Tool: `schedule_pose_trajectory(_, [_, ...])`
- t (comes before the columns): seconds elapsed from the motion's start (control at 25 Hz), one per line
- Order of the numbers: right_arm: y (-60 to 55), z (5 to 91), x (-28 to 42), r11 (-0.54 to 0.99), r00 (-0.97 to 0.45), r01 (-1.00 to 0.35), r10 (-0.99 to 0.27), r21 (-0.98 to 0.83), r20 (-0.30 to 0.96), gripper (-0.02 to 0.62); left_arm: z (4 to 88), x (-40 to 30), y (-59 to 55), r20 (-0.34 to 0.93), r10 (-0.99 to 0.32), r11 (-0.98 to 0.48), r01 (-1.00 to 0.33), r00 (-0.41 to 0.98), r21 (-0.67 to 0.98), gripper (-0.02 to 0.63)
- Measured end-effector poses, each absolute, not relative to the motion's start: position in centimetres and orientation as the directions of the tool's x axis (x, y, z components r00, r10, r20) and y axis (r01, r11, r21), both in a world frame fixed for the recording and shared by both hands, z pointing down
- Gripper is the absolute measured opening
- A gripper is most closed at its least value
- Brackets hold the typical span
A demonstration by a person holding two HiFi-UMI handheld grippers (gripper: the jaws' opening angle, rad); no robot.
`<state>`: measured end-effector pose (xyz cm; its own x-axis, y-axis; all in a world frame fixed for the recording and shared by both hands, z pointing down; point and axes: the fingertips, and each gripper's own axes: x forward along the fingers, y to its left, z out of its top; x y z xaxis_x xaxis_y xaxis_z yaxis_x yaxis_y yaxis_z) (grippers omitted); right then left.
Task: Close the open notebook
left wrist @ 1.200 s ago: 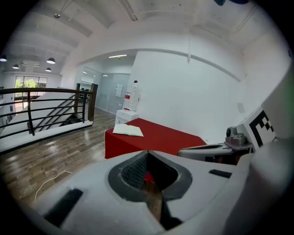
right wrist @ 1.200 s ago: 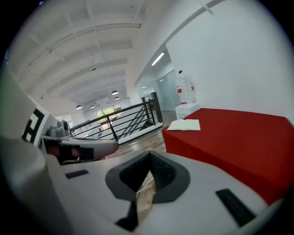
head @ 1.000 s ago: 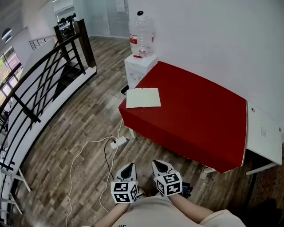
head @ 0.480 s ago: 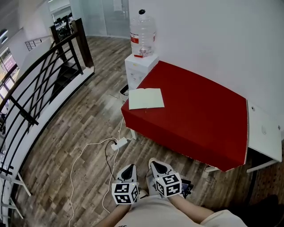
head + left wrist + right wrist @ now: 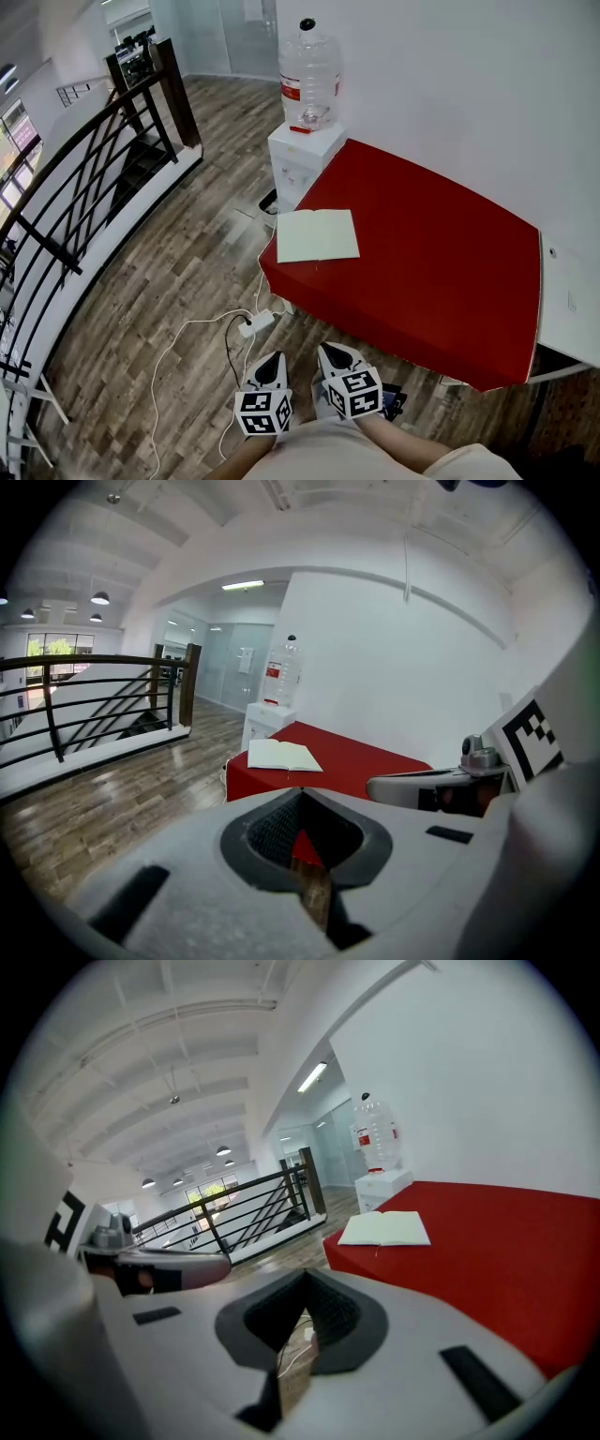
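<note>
Since the earlier frame the red-covered rectangular table (image 5: 441, 281) and the open notebook with pale cream pages (image 5: 318, 235) have slid lower and larger in the head view, while the 2 grippers have kept their place at the bottom edge, side by side.

At far left a black metal railing (image 5: 89, 173) runs along a stairwell. Beside it stretches the grey-brown wooden plank floor (image 5: 169, 253), where a thin white cable with a small white adapter block (image 5: 255, 323) lies just short of the table's left corner.

The left gripper (image 5: 271, 359) hangs over the floor, well apart from the table. In the left gripper view its jaws are pressed together with nothing between them (image 5: 301, 793). The right gripper (image 5: 331, 352) sits just beside it, and the right gripper view shows its jaws likewise clenched on nothing (image 5: 305, 1277).

The notebook lies flat and open at the table's left corner, its left side along the short left edge, untouched by either gripper. Both gripper views show it ahead on the red top (image 5: 283, 755) (image 5: 384, 1229).

Behind that corner a white box-shaped water dispenser (image 5: 302, 159) stands against the plain white wall (image 5: 450, 84), with a clear plastic bottle with a dark cap (image 5: 310, 73) upright on it. At the table's right edge a white desk (image 5: 570, 305) adjoins it.
</note>
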<state>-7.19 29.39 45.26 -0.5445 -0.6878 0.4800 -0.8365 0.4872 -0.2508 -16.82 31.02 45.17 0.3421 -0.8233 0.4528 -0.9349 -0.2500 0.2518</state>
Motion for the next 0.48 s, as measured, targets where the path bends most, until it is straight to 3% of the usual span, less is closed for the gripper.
schedule_pose_trajectory(0.48, [9.8, 43.7, -4.5, 0.545, -0.571, -0.812, -0.665, -0.211, 0.482, 0.006, 43.8, -13.6, 10.7, 0.444, -0.838, -0.227, -0.942, 0.317, 0.246, 0.006])
